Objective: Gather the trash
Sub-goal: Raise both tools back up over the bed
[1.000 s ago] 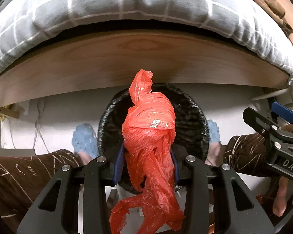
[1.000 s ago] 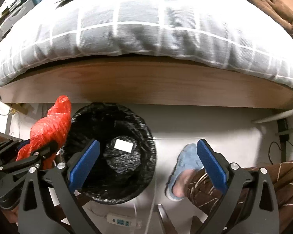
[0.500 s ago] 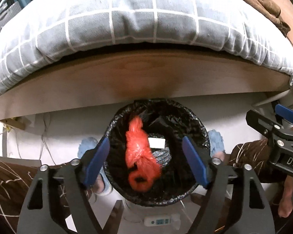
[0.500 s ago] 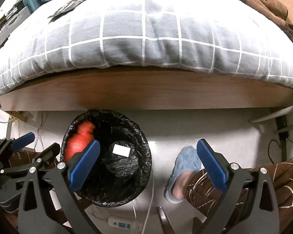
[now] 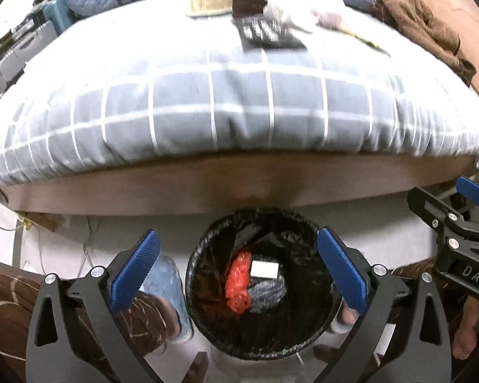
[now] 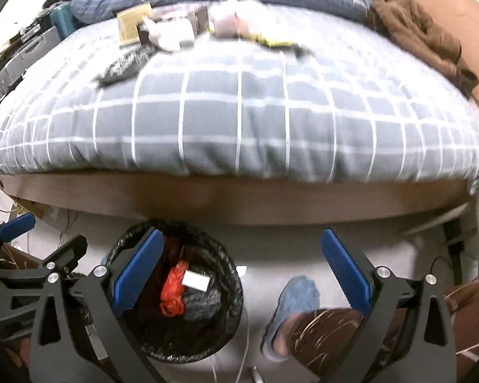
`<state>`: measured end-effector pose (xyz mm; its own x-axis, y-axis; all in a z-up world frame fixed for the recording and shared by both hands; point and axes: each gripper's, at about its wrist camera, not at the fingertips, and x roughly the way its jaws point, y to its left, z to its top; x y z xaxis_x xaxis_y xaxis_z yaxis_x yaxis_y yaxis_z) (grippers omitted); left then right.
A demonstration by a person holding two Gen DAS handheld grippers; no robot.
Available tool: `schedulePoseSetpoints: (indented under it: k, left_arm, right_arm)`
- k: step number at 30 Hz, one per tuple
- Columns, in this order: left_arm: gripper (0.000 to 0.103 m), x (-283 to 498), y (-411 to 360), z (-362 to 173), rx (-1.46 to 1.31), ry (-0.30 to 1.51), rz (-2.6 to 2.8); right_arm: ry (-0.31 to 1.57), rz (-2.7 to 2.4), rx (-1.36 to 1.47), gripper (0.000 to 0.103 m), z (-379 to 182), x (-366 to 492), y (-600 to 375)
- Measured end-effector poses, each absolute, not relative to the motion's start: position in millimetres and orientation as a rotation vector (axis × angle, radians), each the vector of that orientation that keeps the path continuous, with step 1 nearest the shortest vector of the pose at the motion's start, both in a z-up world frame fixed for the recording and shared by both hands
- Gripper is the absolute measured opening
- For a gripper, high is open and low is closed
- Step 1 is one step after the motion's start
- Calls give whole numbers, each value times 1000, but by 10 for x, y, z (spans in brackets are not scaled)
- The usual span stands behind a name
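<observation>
A red plastic bag [image 5: 238, 282] lies inside the black-lined trash bin [image 5: 207, 328] on the floor by the bed, beside a white piece [image 5: 264, 270]. My left gripper [image 5: 239, 271] is open and empty above the bin. My right gripper [image 6: 239, 274] is open and empty to the right of the bin [image 6: 220, 335], where the red bag [image 6: 172, 290] shows too. Several wrappers and packets [image 5: 265, 9] lie on the far side of the grey checked duvet [image 5: 239, 95]; they also show in the right wrist view [image 6: 182, 28].
The wooden bed frame [image 5: 239, 185] runs behind the bin. The person's blue slippers [image 6: 295, 296] and brown-trousered legs [image 6: 329, 335] stand beside the bin. A brown cloth [image 5: 421, 22] lies on the bed's right. Boxes and cases [image 5: 16, 51] sit at the bed's left.
My left gripper opened and let the red bag drop into the bin. Both grippers then rose and tilted up, so the bed top with its litter came into view.
</observation>
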<state>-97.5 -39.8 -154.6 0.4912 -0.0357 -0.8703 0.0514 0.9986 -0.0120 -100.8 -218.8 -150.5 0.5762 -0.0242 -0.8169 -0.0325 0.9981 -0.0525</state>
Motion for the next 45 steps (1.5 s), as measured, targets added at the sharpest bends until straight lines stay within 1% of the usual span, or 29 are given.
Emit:
schedulePoseSetpoints:
  k: [9, 16, 24, 33, 37, 41, 45]
  left_arm:
    - [97, -906, -379, -1041, 15, 944, -49]
    - [97, -871, -410, -806, 8, 891, -68]
    - [97, -618, -368, -643, -24, 863, -62]
    - [97, -215, -374, -569, -29, 850, -54]
    - [97, -23, -437, -621, -14, 867, -60]
    - [97, 203, -497, -700, -3, 883, -58]
    - [97, 427, -532, -801, 2, 904, -50]
  right_arm:
    - [828, 11, -87, 95, -1082, -969, -2210]
    - [776, 11, -67, 95, -823, -929, -2285]
    - [740, 7, -56, 95, -689, -711, -2369]
    - [709, 9, -71, 95, -596, -313, -2459]
    - [709, 10, -83, 95, -609, -64, -2472]
    - [735, 21, -76, 92, -677, 175, -2476]
    - [746, 29, -81, 92, -724, 361, -2441]
